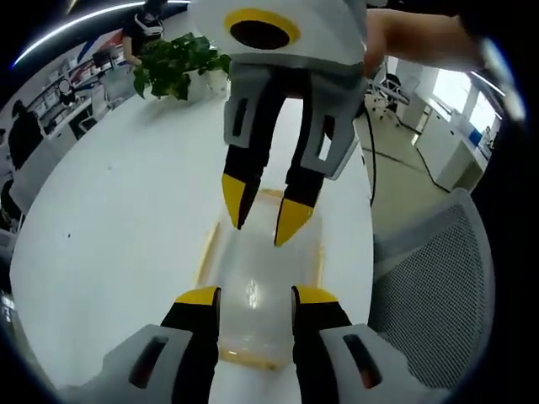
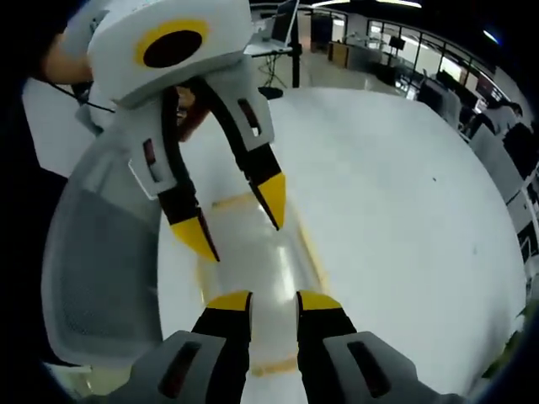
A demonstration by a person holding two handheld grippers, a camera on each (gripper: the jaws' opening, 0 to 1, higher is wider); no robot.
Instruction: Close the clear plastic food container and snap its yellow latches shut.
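Note:
The clear plastic container [image 1: 255, 290] lies flat on the white table [image 1: 109, 236], with yellow latches [image 1: 207, 248] along its edges. In the left gripper view my left gripper [image 1: 257, 296] hovers over its near end, jaws apart and empty. My right gripper [image 1: 266, 209] comes down from the top toward the far end, open, tips just above the lid. In the right gripper view the container [image 2: 263, 261] runs away from my right gripper [image 2: 274, 301], and my left gripper [image 2: 236, 217] reaches in over its far half. Whether the tips touch the lid cannot be told.
A grey mesh chair [image 1: 438, 286] stands at the table's edge beside the container, also the chair [image 2: 101, 269] in the right gripper view. A potted plant [image 1: 181, 63] sits at the table's far end. A hand [image 1: 404, 38] holds the right gripper. Office desks lie beyond.

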